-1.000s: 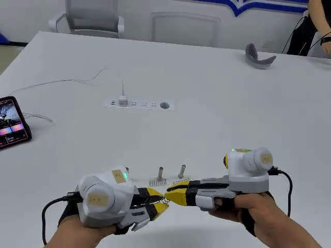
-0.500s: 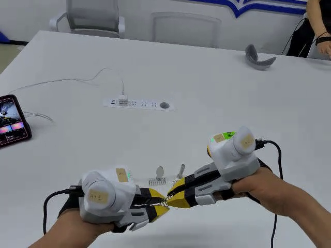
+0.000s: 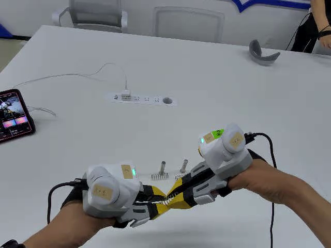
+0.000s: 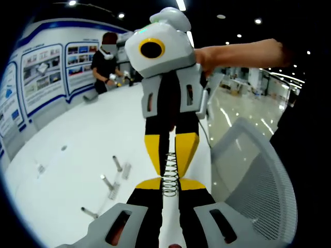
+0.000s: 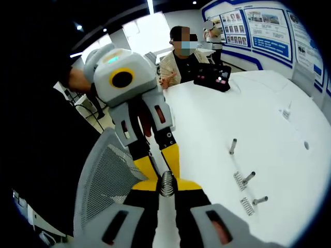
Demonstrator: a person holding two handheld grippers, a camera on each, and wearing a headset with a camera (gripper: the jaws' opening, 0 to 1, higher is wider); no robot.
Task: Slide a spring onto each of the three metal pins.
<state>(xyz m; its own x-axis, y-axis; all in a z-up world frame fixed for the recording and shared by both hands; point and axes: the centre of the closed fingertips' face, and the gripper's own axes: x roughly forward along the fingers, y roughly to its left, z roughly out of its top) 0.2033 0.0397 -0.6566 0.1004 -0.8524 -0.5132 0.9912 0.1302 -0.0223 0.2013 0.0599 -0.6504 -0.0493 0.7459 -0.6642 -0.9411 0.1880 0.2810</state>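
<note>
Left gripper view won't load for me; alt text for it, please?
A spring is gripped at both ends: by the yellow fingers of the left gripper from below and of the right gripper from above. On the white table to the left are three metal pins and two loose springs.

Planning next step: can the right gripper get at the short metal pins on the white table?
Probably yes. The short metal pins stand just beyond the right gripper, bare white table between. But it shares the small metal coil spring with the left gripper, which must let go first.
</note>
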